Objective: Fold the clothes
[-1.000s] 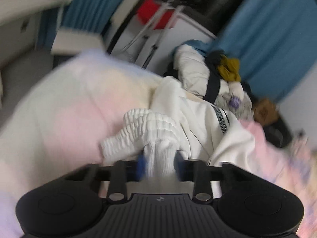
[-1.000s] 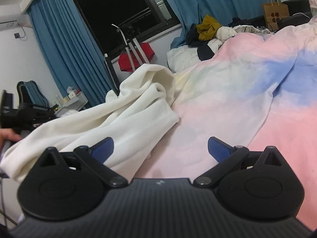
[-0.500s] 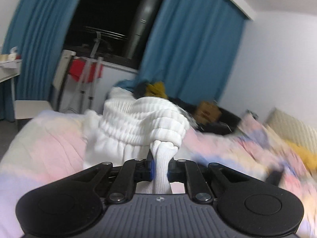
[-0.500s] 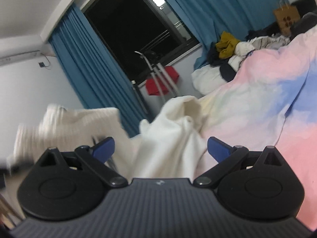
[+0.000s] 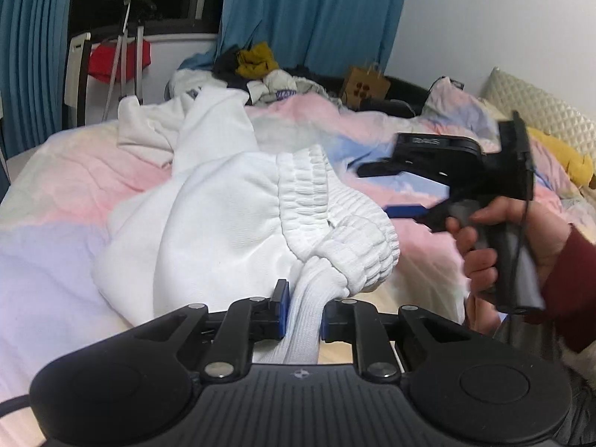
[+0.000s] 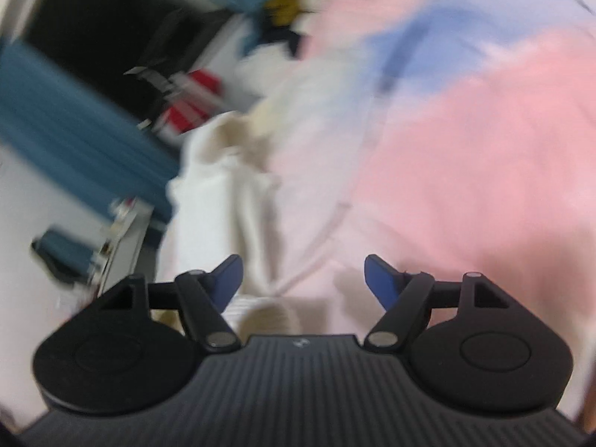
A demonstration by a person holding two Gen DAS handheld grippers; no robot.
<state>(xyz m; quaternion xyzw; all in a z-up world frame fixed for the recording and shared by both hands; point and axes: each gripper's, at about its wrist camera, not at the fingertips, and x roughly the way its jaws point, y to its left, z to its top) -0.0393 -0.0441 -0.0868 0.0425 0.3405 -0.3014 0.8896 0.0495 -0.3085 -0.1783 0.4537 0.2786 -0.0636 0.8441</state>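
My left gripper [image 5: 302, 311] is clamped tight on a bunched strip of ribbed white fabric — part of the white garment [image 5: 231, 223] whose gathered elastic band curls up just beyond my fingertips. The rest of that garment lies heaped on the bed [image 5: 56, 260], on a pastel cover of pink, lilac and pale blue, and trails away to the far left in loose folds.

My right gripper [image 6: 301, 279] has its blue-padded fingers spread wide with nothing between them; in the left wrist view it hangs to the right of the elastic band, apart from it, held by my right hand [image 5: 510, 246] in a dark red sleeve [image 5: 573, 287]. The right wrist view is badly blurred, but white cloth shows below and beyond the left finger, with the pink cover to the right.

Far behind, a pile of mixed clothes [image 5: 257, 70] sits at the bed's end before blue curtains [image 5: 316, 15].
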